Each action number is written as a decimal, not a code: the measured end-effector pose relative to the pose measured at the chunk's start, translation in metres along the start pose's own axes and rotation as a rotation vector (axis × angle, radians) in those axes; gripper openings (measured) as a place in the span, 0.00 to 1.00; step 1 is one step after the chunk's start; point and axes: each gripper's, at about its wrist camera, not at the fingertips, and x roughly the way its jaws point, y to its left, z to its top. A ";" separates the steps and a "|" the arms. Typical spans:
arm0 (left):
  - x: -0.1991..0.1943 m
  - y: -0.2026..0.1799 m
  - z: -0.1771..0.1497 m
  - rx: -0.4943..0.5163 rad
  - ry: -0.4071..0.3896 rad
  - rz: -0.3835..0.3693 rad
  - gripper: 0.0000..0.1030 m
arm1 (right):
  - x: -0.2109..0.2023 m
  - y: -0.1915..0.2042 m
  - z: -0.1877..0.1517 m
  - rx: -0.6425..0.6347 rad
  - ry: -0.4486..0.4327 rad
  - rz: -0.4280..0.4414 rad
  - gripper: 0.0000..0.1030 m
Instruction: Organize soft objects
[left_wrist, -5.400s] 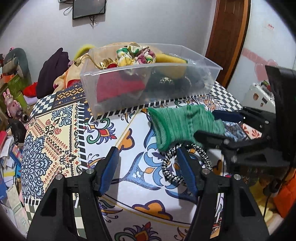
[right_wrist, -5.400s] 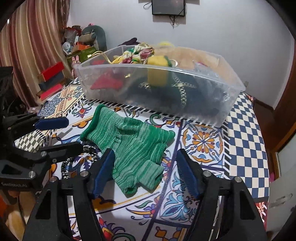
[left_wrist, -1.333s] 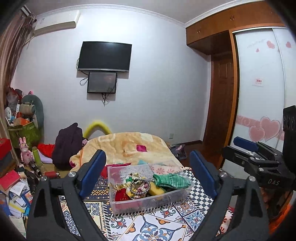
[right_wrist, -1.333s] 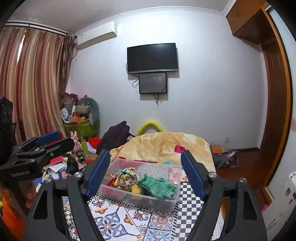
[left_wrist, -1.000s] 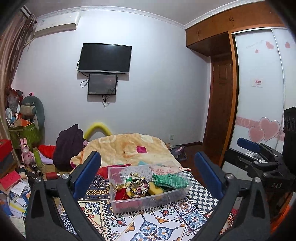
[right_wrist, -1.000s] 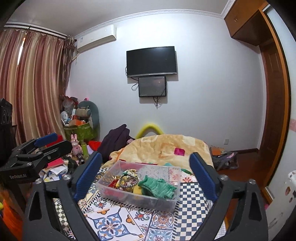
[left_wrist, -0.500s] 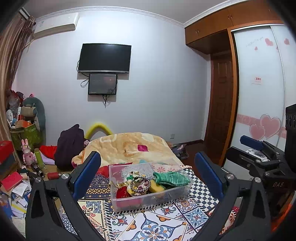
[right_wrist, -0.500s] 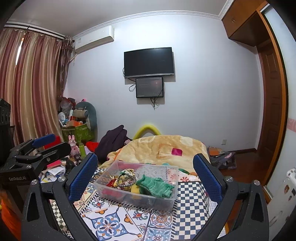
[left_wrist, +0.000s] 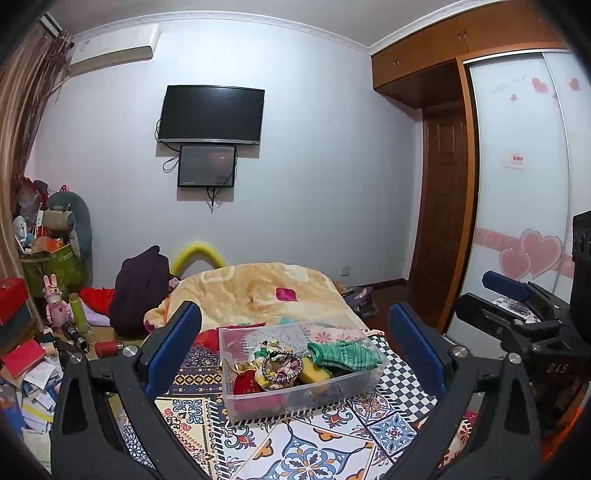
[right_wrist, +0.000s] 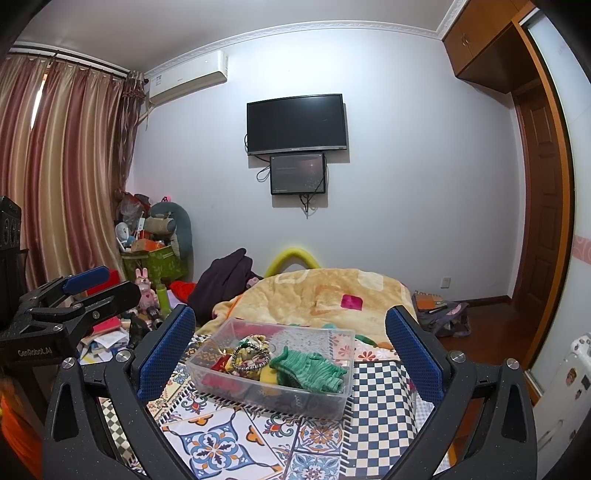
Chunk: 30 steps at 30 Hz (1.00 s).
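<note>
The left gripper (left_wrist: 295, 354) is raised well above the patterned counter (left_wrist: 314, 454), its blue-padded fingers (left_wrist: 173, 350) spread wide with nothing between them; the right gripper (right_wrist: 288, 354) is likewise held high, its fingers (right_wrist: 164, 354) fully apart and holding nothing. In the left wrist view the right gripper (left_wrist: 517, 317) shows at the right edge, and in the right wrist view the left gripper (right_wrist: 74, 299) shows at the left edge; each is well apart from the other.

A clear plastic bin (left_wrist: 306, 400) stands on the counter, toward its far side, framed between the spread fingers in both views; the same bin (right_wrist: 266, 397) sits near the checkered part of the cloth in the right wrist view. Inside it lies a green knitted glove (left_wrist: 343, 354) on the right half, draped over the other contents; the glove (right_wrist: 310, 371) rests beside a yellow soft item (right_wrist: 267, 376). To the left of the glove lies a floral scrunchie with a black-and-white braided band (left_wrist: 280, 369) on top of it; a red pouch (left_wrist: 247, 384) sits at the near left of the bin.

Beyond the bin a bed with an orange-yellow blanket (left_wrist: 258, 291) fills the middle of the room; a dark purple bundle (left_wrist: 140, 288) lies at its left; a television (left_wrist: 210, 114) hangs on the far wall with a smaller screen (left_wrist: 207, 166) just below it. A wooden door (left_wrist: 441, 214) stands at the far right; striped curtains (right_wrist: 59, 173) hang at the left.
</note>
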 end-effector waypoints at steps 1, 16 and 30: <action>0.000 0.000 0.000 0.000 -0.001 0.000 1.00 | 0.000 0.000 0.000 0.000 0.000 0.000 1.00; -0.001 -0.003 0.002 0.012 -0.005 -0.001 1.00 | -0.002 -0.001 0.001 0.004 -0.002 0.001 1.00; 0.002 -0.001 0.002 -0.006 0.009 -0.011 1.00 | -0.004 -0.002 0.000 0.006 -0.001 -0.002 1.00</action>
